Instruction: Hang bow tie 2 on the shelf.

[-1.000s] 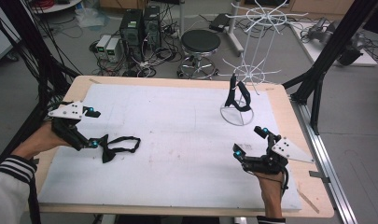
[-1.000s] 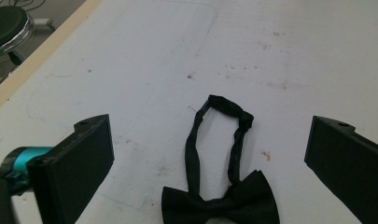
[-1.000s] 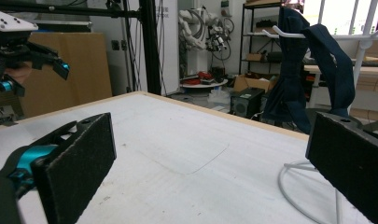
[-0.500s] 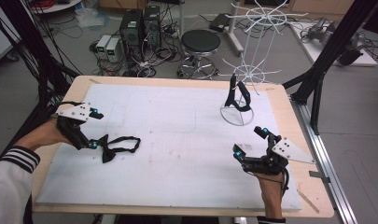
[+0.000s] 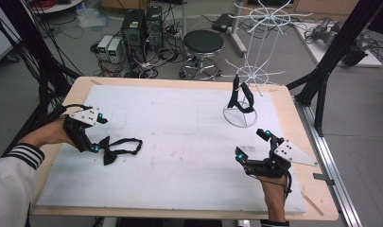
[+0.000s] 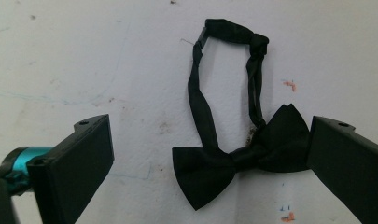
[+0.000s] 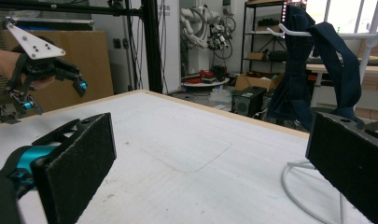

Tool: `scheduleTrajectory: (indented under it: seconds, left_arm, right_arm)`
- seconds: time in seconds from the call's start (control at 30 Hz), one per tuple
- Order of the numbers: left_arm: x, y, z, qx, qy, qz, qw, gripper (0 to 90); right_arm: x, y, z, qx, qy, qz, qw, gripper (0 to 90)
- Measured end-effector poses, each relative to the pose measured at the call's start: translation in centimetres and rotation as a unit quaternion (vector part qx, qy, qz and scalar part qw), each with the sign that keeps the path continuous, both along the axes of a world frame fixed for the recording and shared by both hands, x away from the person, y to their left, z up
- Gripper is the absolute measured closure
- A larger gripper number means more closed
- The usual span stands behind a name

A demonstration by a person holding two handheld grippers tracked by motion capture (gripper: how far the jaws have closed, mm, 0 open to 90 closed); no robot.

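Note:
A black bow tie [image 5: 108, 154] lies flat on the white table cover, its thin strap [image 5: 130, 143] looped to the right. My left gripper [image 5: 95, 135] hangs open just left of it. In the left gripper view the bow tie [image 6: 238, 162] lies between the spread jaws, one wing close to the right jaw, and the left gripper [image 6: 210, 133] holds nothing. My right gripper [image 5: 252, 144] rests open near the front right, empty in its own view [image 7: 210, 140]. A dark tie [image 5: 240, 97] hangs on a white wire stand [image 5: 239, 124]; the same dark tie [image 7: 298, 70] shows in the right gripper view.
The white cover [image 5: 179, 137] spans most of the wooden table [image 5: 293, 109]. The wire stand's round base [image 7: 294, 186] sits ahead of the right gripper. Behind the table stand a black stool [image 5: 203, 42], computer boxes [image 5: 142, 23] and cables. Black frame posts [image 5: 331, 52] rise at the right.
My left gripper has shifted a little to the right, closer to the bow tie. The right gripper and the hanging tie have stayed put.

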State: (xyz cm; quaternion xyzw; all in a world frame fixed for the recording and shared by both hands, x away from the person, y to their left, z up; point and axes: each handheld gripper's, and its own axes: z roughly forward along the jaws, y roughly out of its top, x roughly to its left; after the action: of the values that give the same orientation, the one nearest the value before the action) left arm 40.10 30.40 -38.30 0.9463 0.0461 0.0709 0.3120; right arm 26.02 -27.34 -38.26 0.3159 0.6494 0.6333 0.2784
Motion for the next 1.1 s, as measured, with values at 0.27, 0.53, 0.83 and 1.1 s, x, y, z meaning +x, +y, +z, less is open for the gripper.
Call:
scheduleTrajectory:
  seconds: [0.27, 0.53, 0.83, 1.1]
  left_arm:
    - [0.4, -0.1, -1.2, 0.034, 0.008, -0.004, 0.9994, 2.9]
    - [0.6, -0.3, -1.9, 0.055, 0.013, -0.02, 0.9982, 7.2]
    - [0.7, -0.9, -2.8, 0.073, 0.033, -0.032, 0.9963, 9.9]
    - [0.9, -1.0, -3.3, 0.08, 0.045, -0.033, 0.9952, 14.9]
  right_arm:
    - [0.1, 0.2, -0.1, -0.004, -0.001, 0.001, 1.0, 0.7]
    - [0.1, 0.2, -0.1, -0.004, 0.001, 0.001, 1.0, 0.7]
    - [0.1, 0.2, -0.1, -0.003, 0.0, 0.0, 1.0, 0.7]
    - [0.1, 0.1, -0.2, -0.002, 0.002, 0.001, 1.0, 0.7]
